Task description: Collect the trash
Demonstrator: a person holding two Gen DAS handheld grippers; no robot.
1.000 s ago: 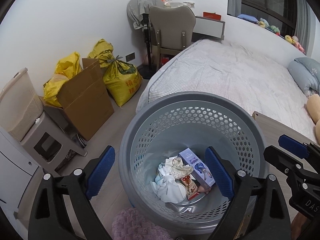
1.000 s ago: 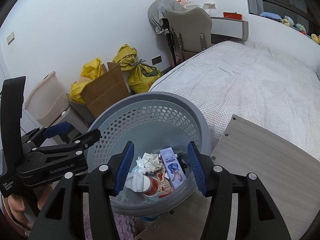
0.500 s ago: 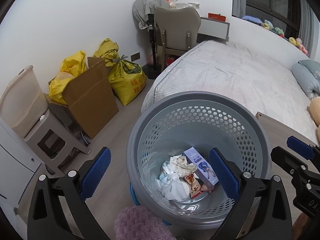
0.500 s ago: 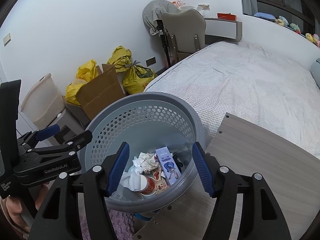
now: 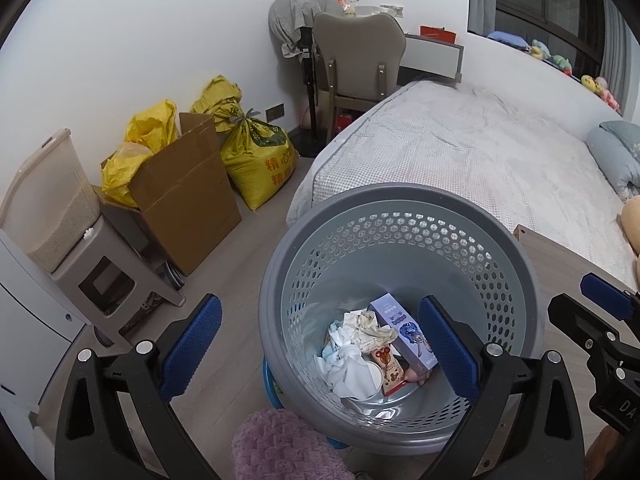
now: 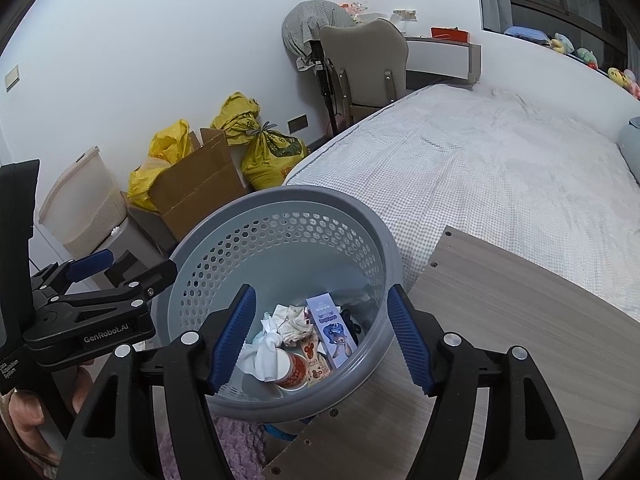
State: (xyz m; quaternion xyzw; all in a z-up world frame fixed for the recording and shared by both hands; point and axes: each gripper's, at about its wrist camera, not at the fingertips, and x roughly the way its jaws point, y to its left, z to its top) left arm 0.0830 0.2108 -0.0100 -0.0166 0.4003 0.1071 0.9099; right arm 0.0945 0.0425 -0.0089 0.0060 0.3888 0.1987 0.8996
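A grey perforated basket (image 5: 400,208) stands on the floor beside a wooden table; it also shows in the right wrist view (image 6: 280,200). Inside lie crumpled white tissues (image 5: 348,364), a purple carton (image 5: 404,332), a small red-printed packet (image 5: 388,364) and, in the right wrist view, a red cup (image 6: 294,368). My left gripper (image 5: 316,348) is open and empty above the basket's near side. My right gripper (image 6: 320,336) is open and empty above the basket. The left gripper also shows at the left of the right wrist view (image 6: 120,268).
A wooden table (image 6: 520,320) lies to the right of the basket, a bed (image 5: 460,152) behind it. A cardboard box (image 5: 184,188), yellow bags (image 5: 256,148) and a beige bin (image 5: 52,200) line the wall. A purple fluffy thing (image 5: 280,444) lies below the basket.
Both grippers have risen and pulled back from the basket, so it looks smaller and lower. The right gripper's jaws have opened wider. The trash in the basket has not moved.
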